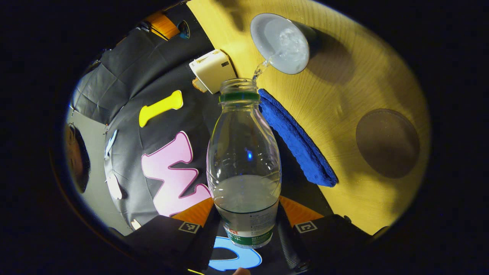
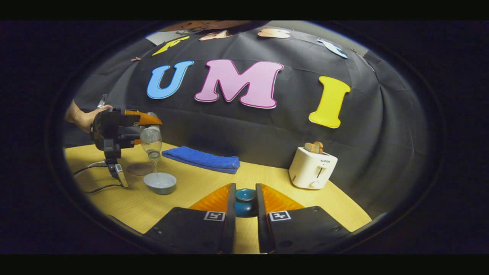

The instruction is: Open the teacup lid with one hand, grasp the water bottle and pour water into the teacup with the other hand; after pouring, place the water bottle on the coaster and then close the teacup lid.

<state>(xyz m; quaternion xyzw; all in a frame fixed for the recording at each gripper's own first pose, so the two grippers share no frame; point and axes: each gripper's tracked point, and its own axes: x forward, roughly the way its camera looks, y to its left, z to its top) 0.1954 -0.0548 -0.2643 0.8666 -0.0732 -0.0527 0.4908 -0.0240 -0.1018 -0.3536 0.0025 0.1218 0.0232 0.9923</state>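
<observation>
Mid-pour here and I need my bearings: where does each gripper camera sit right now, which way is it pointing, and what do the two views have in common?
Left gripper view: rides the left gripper, tipped down along the water bottle it clamps, toward the teacup and coaster; own fingers show.
Right gripper view: rides the right gripper, low over the table, facing the booth wall, fingers around the teacup lid; a hand holds the other gripper.
Shared: bottle, teacup, blue towel, toaster.

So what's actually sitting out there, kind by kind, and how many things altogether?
Water bottle: 1
Teacup: 1
Teacup lid: 1
Coaster: 1
Blue towel: 1
Toaster: 1
Grippers: 2, left gripper, right gripper
Total: 8
</observation>
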